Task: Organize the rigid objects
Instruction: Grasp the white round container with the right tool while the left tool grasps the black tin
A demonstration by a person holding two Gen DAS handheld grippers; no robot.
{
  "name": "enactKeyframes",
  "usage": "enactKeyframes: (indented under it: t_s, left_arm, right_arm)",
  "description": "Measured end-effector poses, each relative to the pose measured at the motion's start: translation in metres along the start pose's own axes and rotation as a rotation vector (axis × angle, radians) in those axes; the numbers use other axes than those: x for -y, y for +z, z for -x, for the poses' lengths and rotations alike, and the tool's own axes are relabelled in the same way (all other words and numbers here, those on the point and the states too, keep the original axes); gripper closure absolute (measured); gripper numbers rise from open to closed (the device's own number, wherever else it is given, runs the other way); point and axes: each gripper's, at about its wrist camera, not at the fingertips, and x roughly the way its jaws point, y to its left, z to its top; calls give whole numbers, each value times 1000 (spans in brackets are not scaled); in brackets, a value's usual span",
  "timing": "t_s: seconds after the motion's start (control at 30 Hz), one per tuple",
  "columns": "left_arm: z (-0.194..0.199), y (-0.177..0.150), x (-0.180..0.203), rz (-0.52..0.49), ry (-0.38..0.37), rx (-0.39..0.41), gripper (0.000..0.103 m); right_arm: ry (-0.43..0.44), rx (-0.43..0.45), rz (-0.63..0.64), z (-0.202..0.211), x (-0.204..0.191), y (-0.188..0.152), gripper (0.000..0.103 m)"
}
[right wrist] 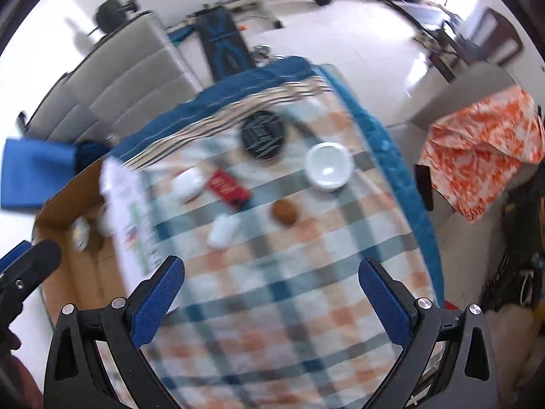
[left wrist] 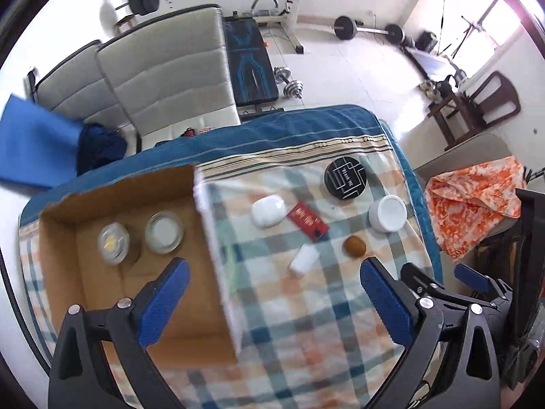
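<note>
In the left wrist view, a cardboard box (left wrist: 112,238) is sitting open on the checked cloth (left wrist: 306,306) that is covering the counter, and it is holding 2 round jars: a clear-lidded jar (left wrist: 114,242) with something yellow showing through, and a glass jar with a white top (left wrist: 164,232) just beside it. The left tool (left wrist: 272,296) is hovering above the box's right wall with its jaws spread wide and nothing between them. Right of the box, 6 items are lying loose on the cloth: a white case (left wrist: 268,210), a red packet (left wrist: 307,221), a small white bottle (left wrist: 304,259) lying on its side, a brown round piece (left wrist: 355,246), a white tub (left wrist: 388,212) and a black round tin (left wrist: 346,178). The right tool (left wrist: 432,283) is showing at the lower right edge. Grey chairs (left wrist: 163,78) and barbells are standing behind the counter.

In the right wrist view, blurred, the right tool (right wrist: 270,289) is hanging over bare cloth with its jaws also wide apart and empty. The white tub (right wrist: 328,166) is reading here as an open, hollow bowl shape. The box (right wrist: 81,266) is mostly cut off at the left, its contents barely showing. An orange patterned cloth (right wrist: 483,156) is draping over furniture to the right.
</note>
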Motion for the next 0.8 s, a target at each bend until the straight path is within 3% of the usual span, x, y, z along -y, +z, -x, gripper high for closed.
enactKeyframes:
  t_s: [0.17,0.37,0.4,0.47,0.57,0.8]
  left_arm:
    - [-80,43,42,-41,44,-85,0]
    - [-147,66,51,-17,69,-164,0]
    - [-153,69,52,-16,76,-173,0]
    - [-164,73,55,-11,86,-189,1]
    - [-175,77,57,9,19,-225,1]
    - [-198,93,85,8,-81,-277,1]
  right_arm:
    - [-14,-72,-93,-76,49,51,0]
    - [20,-170,-90,-158,54,81,1]
    - [13,-189,-83,-172,52,83,6]
    - [-7,-222,-74,-190,52,84,28]
    - [21,-224,-64,-191,57,84,32]
    - [-39,-206,-22,-175,84,95,32]
